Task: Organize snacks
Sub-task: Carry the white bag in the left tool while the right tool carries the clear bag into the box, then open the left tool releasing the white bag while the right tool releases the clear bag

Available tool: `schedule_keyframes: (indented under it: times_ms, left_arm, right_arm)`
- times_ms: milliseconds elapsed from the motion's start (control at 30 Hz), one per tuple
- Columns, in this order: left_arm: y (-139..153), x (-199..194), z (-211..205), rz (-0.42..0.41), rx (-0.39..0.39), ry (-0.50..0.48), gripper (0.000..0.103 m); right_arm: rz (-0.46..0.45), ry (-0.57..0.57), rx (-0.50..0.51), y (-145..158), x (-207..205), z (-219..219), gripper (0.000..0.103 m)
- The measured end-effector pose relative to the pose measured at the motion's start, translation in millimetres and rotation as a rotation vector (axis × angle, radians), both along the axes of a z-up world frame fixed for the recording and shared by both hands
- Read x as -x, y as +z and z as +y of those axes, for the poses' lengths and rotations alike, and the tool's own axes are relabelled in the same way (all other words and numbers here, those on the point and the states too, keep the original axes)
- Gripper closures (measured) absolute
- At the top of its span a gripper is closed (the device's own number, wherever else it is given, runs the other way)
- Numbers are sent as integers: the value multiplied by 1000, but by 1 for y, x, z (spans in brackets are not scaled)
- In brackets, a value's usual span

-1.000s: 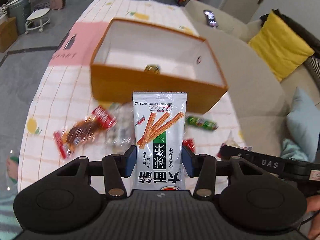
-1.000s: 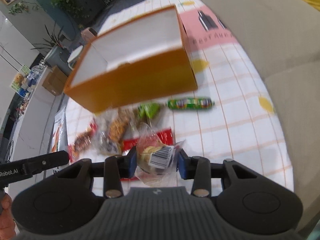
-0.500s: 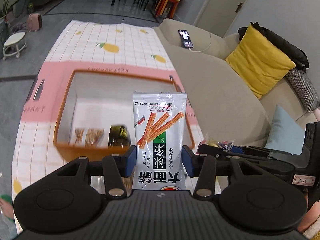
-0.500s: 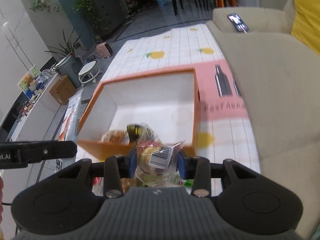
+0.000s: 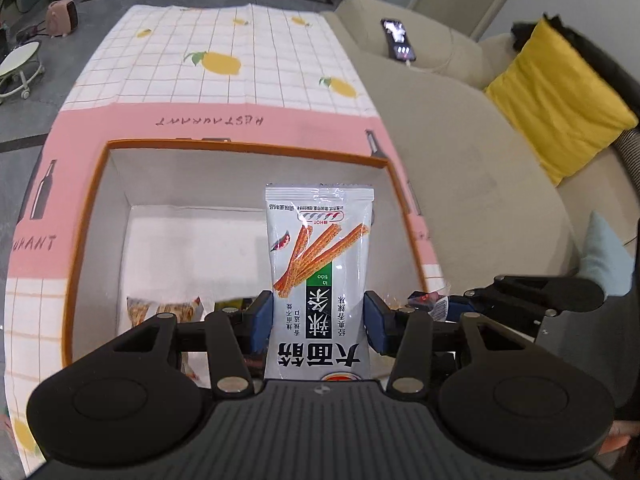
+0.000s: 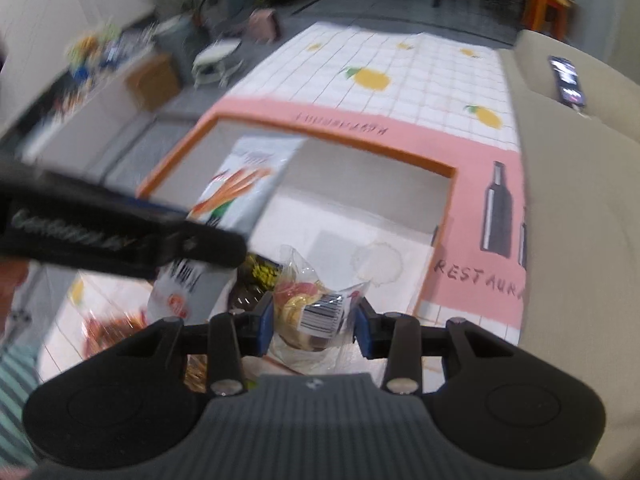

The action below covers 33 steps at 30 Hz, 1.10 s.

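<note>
Tablecloth print "RESTAURANT" | left gripper jaws clamp white stick-snack packet – upright, over orange box | right gripper jaws clamp clear barcoded packet – same box.

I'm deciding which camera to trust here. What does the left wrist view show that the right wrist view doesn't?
Only the left wrist view shows the yellow cushion and the sandwich pack in the box. Only the right wrist view shows the loose red snack outside it, and the right tongs gripping a clear candy bag. Both show the orange box, the white stick-snack packet and the phone.
</note>
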<state>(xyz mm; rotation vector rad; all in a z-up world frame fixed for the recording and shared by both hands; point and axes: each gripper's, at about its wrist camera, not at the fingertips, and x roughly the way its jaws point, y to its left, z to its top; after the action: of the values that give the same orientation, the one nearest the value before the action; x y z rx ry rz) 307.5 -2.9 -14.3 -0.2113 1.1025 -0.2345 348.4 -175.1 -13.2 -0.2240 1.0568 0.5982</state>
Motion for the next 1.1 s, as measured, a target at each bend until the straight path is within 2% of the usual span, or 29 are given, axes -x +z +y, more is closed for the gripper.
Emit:
schedule_keyframes:
  times_ms: [100, 267, 467, 667, 967, 1100]
  left_arm:
    - [-16, -14, -3, 40, 0, -14, 49]
    - [-44, -30, -4, 110, 9, -18, 49]
    - [-62, -38, 1, 173, 30, -21, 48]
    - [-73, -41, -1, 206, 17, -35, 48]
    - [-85, -44, -2, 220, -23, -39, 47]
    - [-87, -40, 0, 229, -27, -38, 41]
  right_arm:
    - [2, 85, 59, -10, -10, 9, 65]
    - [75, 159, 126, -29, -31, 19, 66]
    - [113, 249, 195, -46, -40, 30, 65]
    - [123, 334, 274, -58, -40, 43, 65]
    - [138, 346, 327, -69, -45, 50, 64]
    - [134, 341, 338, -70, -45, 48, 62]
